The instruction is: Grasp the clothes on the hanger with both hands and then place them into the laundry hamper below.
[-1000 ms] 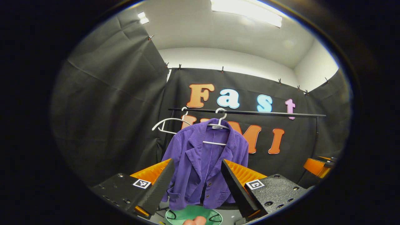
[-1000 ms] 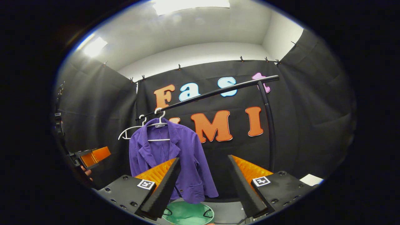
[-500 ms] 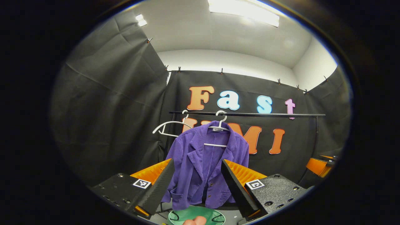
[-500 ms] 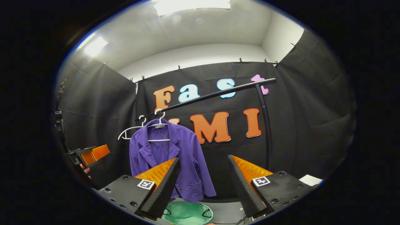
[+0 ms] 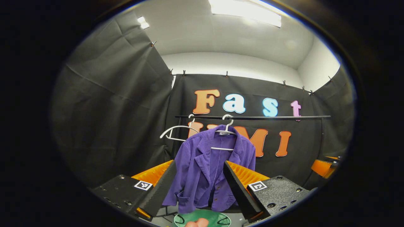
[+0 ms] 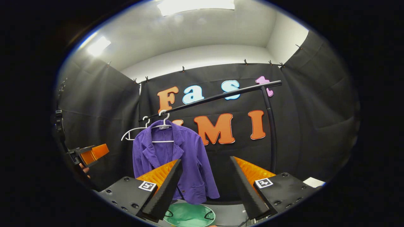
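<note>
Staying spread apart, both grippers [image 5: 199,176] [image 6: 206,176] have shifted slightly toward the purple jacket [image 5: 208,170].

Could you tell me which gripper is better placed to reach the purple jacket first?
Left, probably. The left gripper frames the purple jacket between its open fingers; the right gripper points past its sleeve.

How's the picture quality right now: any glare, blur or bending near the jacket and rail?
Left gripper view: ceiling light blown out, jacket sharp and evenly lit, rail nearly straight. Right gripper view: two ceiling lights glare, the rail bows from fisheye distortion, jacket sharp; hamper at the bottom edge is dim.
</note>
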